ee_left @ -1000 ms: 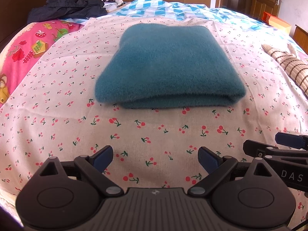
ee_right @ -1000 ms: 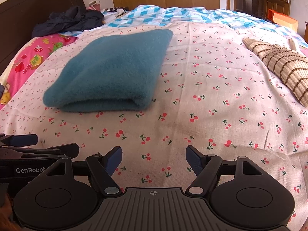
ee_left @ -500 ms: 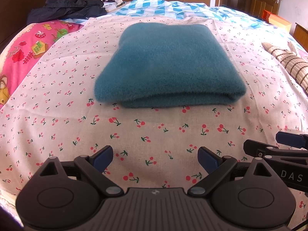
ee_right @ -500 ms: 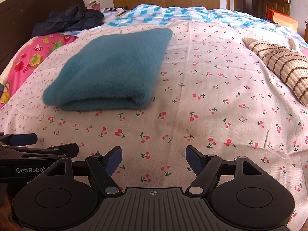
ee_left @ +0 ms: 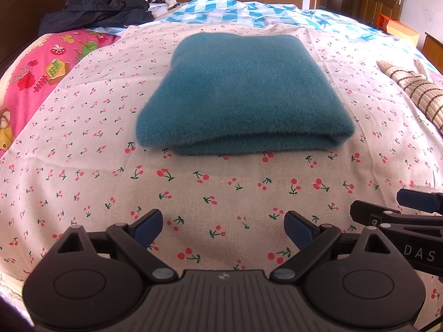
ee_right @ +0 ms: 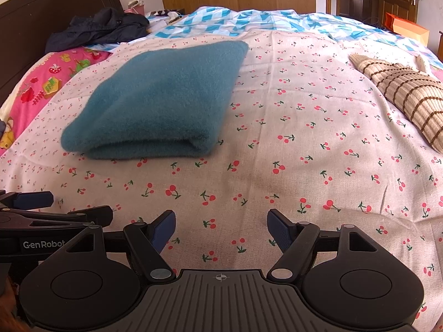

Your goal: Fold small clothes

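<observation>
hovering low over sheet (ee_left: 221, 199), left gripper (ee_left: 223, 225) and right gripper (ee_right: 221, 228) both wide, empty. teal cloth (ee_left: 243, 94) folded ahead, mid-bed. likely done; next, striped cloth (ee_right: 404, 96) at right: pinch corners, not sheet.

Both views are bright with even daylight — colours read vivid, and the cherry-print sheet (ee_left: 221, 193) looks slightly washed out at its far side. Shadows are soft: only a thin dark line under the folded teal cloth (ee_left: 243, 94). Fisheye distortion bows the bed outward and darkens the corners — a black vignette. Focus holds sharp throughout; no motion blur shows.
</observation>
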`<action>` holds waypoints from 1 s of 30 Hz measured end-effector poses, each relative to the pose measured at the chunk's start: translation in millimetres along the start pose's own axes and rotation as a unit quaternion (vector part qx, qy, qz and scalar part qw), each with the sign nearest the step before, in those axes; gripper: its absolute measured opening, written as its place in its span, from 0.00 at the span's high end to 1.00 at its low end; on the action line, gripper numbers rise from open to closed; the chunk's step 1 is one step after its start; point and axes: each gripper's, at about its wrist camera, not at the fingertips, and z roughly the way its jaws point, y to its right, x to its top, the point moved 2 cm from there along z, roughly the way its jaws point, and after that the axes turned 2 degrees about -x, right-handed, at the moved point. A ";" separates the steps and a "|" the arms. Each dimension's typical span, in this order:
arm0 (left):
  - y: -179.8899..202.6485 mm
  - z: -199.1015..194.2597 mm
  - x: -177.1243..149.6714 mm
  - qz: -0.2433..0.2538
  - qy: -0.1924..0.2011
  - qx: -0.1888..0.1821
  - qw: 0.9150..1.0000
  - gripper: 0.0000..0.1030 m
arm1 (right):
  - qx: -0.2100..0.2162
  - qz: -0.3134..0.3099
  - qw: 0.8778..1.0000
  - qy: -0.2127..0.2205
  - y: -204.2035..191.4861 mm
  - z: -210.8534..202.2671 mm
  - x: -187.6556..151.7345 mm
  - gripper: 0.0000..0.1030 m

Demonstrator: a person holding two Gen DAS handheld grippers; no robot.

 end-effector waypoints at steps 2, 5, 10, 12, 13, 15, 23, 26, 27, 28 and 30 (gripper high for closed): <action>0.1 0.0 0.0 0.000 0.000 0.000 1.000 0.04 | 0.000 0.000 1.000 0.000 0.1 0.1 0.1 0.28; -0.1 0.0 0.0 0.000 0.000 0.000 1.000 0.04 | 0.001 0.000 1.000 -0.001 -0.1 0.6 -0.2 0.28; -0.3 0.2 0.0 0.000 -0.001 0.000 1.000 0.04 | 0.000 0.000 1.000 0.000 -0.1 0.4 0.0 0.28; -0.2 0.2 0.0 0.000 0.000 0.000 1.000 0.04 | 0.001 0.000 1.000 -0.001 -0.2 0.6 -0.1 0.28; -0.2 0.2 0.0 0.000 0.000 0.000 1.000 0.04 | 0.001 0.000 1.000 0.000 -0.2 0.5 0.0 0.28; -0.2 0.2 0.0 0.000 0.000 0.000 1.000 0.04 | 0.000 0.000 1.000 0.000 -0.2 0.4 0.0 0.28; -0.6 0.7 0.1 -0.001 -0.001 0.000 1.000 0.04 | 0.001 0.001 1.000 -0.001 -0.3 0.9 0.2 0.28; -0.6 0.6 0.2 -0.001 -0.001 0.000 1.000 0.04 | 0.001 0.000 1.000 0.000 -0.5 0.7 0.5 0.28; -0.8 0.8 0.2 -0.002 -0.001 -0.001 1.000 0.04 | 0.001 0.001 1.000 -0.001 -0.5 0.7 0.4 0.28; -1.0 1.0 0.3 -0.003 -0.001 -0.001 1.000 0.04 | 0.000 0.000 1.000 0.000 -0.6 0.8 0.4 0.28; -1.6 1.4 0.1 -0.005 -0.001 -0.002 1.000 0.04 | 0.000 0.000 1.000 0.000 -0.9 1.1 0.6 0.28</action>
